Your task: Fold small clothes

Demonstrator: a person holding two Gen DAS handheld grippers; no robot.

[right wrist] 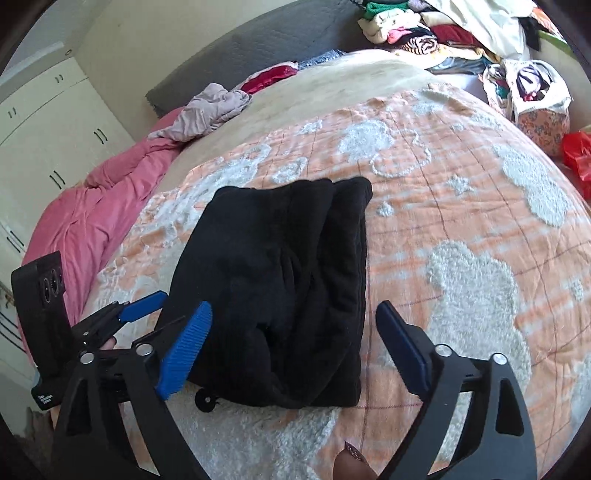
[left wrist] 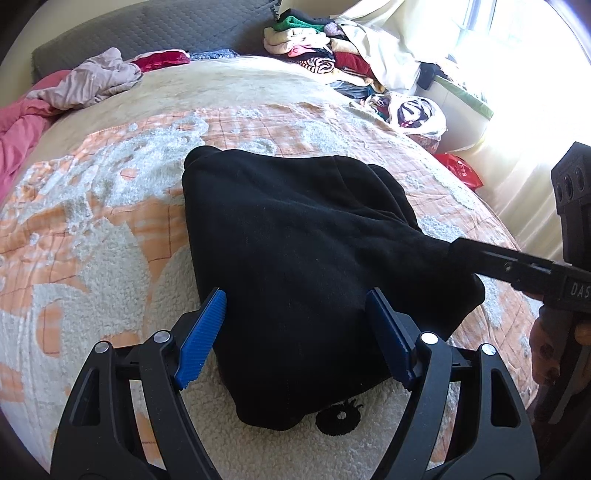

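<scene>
One black garment (right wrist: 280, 280) lies folded mid-bed (right wrist: 461, 229); your left gripper (left wrist: 295, 332) and right gripper (right wrist: 295, 347) gape empty; the pile (left wrist: 321, 48) remains.

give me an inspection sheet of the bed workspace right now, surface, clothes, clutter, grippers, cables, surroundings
Surface: orange and white fleece blanket over the bed.
Job's things: black garment lying folded on the blanket.
Clutter: mauve garment, pink duvet, clothes pile, bag of clothes, red bag.
Grippers: left gripper open, garment between its jaws; right gripper open over the garment's near edge.
Cables: nothing seen.
Surroundings: grey headboard, white wardrobe, bright window.
</scene>
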